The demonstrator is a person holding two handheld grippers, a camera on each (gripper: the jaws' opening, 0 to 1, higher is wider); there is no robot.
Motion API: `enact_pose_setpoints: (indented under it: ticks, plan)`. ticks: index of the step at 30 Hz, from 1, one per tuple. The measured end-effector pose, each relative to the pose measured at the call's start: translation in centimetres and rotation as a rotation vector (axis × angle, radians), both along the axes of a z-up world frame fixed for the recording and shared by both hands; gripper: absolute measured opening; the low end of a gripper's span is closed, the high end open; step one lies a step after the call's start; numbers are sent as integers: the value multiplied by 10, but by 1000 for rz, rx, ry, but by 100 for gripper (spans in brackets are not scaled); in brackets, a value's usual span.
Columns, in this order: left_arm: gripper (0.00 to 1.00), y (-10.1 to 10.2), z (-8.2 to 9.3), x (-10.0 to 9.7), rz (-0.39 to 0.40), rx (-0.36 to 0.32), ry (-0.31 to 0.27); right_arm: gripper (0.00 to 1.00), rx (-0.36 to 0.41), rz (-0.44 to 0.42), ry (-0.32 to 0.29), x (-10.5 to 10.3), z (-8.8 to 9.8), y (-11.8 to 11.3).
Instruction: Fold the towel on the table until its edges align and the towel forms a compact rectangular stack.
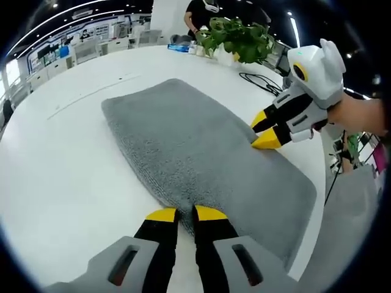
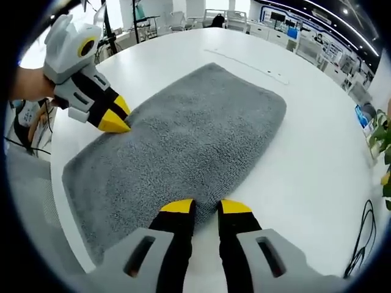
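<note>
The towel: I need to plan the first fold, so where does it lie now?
The towel lies flat on the white table, with the left gripper at one long edge and the right gripper at the opposite one.

potted green plant [image 1: 235, 38] seen at far table edge | black cable [image 1: 259, 80] laid just beside it | blue item [image 1: 179, 47] near plant, kind unclear | person in dark top [image 1: 201, 13] stood behind | desks [image 2: 305, 36] seen in background

Grey towel [image 2: 183, 140] flat on white table [image 2: 317, 152], right gripper [image 2: 206, 207] at its near edge, jaws slightly apart, left gripper [image 2: 114, 121] touching its far edge.
</note>
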State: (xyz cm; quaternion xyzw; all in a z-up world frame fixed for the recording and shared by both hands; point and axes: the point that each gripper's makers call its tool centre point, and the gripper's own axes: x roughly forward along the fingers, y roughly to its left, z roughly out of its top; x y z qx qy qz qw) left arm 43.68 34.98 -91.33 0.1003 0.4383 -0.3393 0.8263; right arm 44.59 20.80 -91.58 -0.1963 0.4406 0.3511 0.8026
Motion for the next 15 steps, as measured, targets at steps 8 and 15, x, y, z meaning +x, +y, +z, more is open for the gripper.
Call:
enact_pose_setpoints:
  ticks: [8, 15]
  plan:
    - [13, 4, -1, 1, 56, 20, 29, 13, 21, -19, -1, 2, -2, -1]
    - [23, 13, 14, 12, 184, 8, -29, 15, 125, -97, 63, 6, 0, -4]
